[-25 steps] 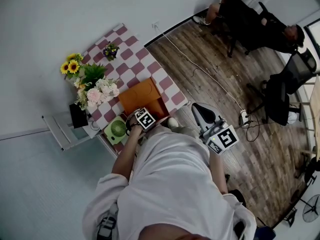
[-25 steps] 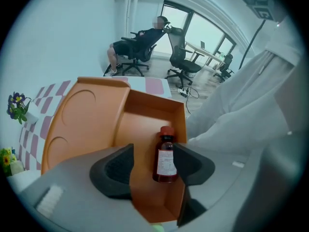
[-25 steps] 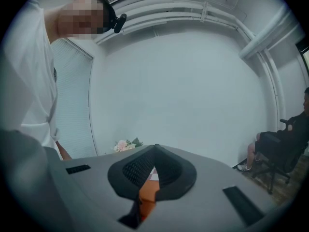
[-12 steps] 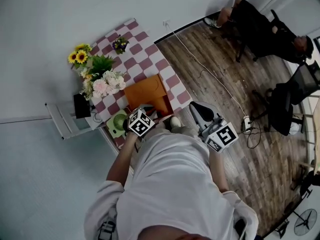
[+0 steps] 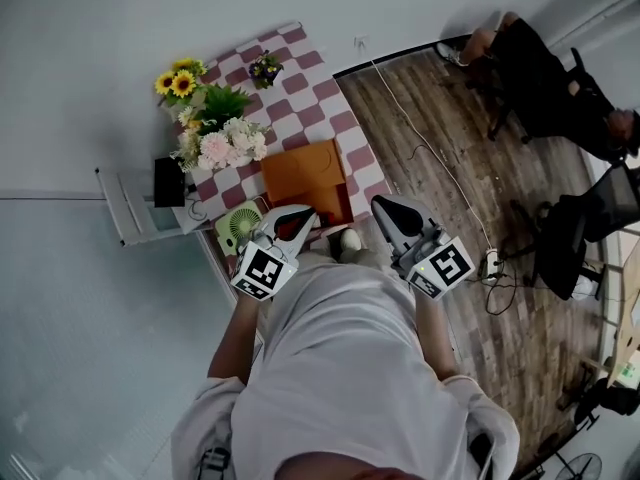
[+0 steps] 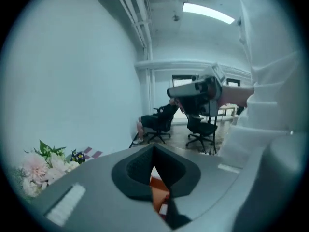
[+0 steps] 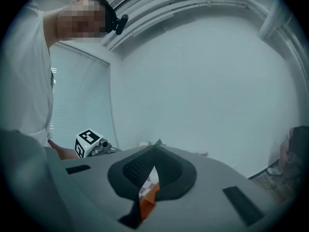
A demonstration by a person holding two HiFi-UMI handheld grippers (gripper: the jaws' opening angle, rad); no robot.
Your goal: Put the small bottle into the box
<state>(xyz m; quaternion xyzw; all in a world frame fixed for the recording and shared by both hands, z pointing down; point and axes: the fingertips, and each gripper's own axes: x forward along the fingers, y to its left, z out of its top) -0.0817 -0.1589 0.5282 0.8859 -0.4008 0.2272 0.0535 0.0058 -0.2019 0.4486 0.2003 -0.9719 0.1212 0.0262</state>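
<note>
The orange box (image 5: 305, 178) lies on the checkered table (image 5: 335, 123), near its front edge. No small bottle shows in any view. My left gripper (image 5: 292, 222) hangs over the table's front edge just short of the box, jaws shut with nothing between them. In the left gripper view the left gripper (image 6: 153, 152) has its pads together, and a strip of orange box (image 6: 158, 192) shows through the slit below. My right gripper (image 5: 388, 211) hovers off the table's right front corner, also shut and empty, its pads meeting in the right gripper view (image 7: 153, 153).
Flower bouquets (image 5: 222, 140) and a small potted plant (image 5: 265, 68) stand along the table's far left. A green fan (image 5: 240, 226) sits left of the left gripper. A cable (image 5: 420, 148) runs across the wooden floor. A seated person (image 5: 545, 63) and office chairs (image 5: 580, 228) are at the right.
The left gripper has drawn back from over the table toward the person's body, its marker cube turning downward. The head view has shifted, so the table sits higher and further right.
</note>
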